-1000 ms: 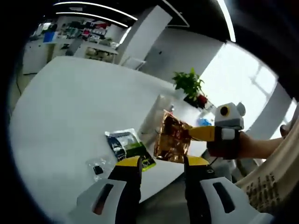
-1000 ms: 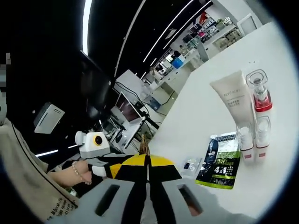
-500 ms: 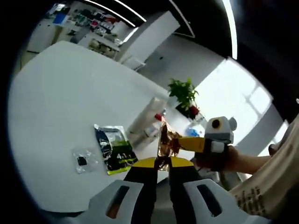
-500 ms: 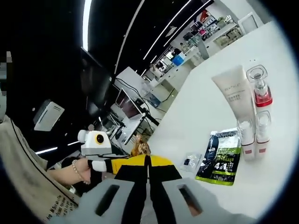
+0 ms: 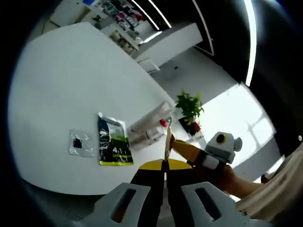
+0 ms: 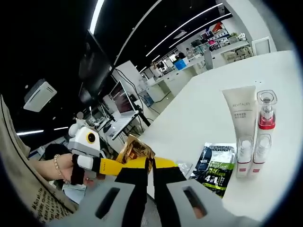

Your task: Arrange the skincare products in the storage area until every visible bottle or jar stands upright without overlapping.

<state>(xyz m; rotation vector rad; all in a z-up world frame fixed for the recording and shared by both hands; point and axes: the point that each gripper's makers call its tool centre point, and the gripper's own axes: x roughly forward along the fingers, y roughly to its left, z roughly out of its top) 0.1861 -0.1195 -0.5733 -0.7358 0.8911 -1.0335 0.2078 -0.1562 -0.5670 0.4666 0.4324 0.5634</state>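
Both grippers, left gripper (image 5: 164,165) and right gripper (image 6: 149,163), have fingers closed on the gold sachet (image 6: 136,149), held off the tabletop (image 5: 57,85) edge. Advice: release one side first, then set it clear of the green sachet (image 6: 217,166) and tube (image 6: 238,111).

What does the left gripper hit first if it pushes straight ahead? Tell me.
The left gripper, shut on the thin gold foil sachet, points toward the pale tube and bottles lying on the white table; probably those, though depth is unclear.

I see an open-plan office or lab; desks with monitors (image 6: 124,101), stocked shelves (image 6: 222,35), strip ceiling lights (image 6: 184,23), a potted plant (image 5: 189,108).
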